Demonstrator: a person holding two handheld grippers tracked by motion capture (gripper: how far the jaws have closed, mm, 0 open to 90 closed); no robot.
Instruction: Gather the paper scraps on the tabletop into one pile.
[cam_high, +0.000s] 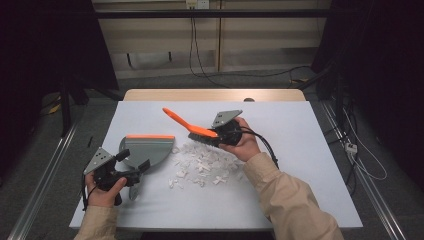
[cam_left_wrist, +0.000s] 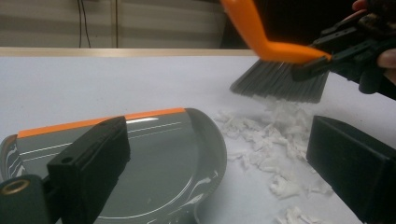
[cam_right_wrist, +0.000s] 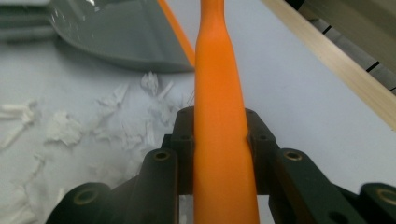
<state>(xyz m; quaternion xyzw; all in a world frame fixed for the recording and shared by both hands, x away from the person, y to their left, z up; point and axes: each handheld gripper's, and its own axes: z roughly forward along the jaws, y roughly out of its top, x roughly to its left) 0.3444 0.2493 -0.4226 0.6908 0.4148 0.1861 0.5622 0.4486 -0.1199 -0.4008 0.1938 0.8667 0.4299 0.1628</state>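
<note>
A grey dustpan with an orange lip lies flat on the white table at the left, its mouth toward a pile of white paper scraps. My left gripper is open over the pan's near end: one jaw over the pan, the other over the table. My right gripper is shut on an orange-handled brush. Its dark bristles hang at the pile's far edge.
The white table cover ends at a wooden far edge. Cables trail on the floor behind the table and another cable at its right. Metal rails run along both sides.
</note>
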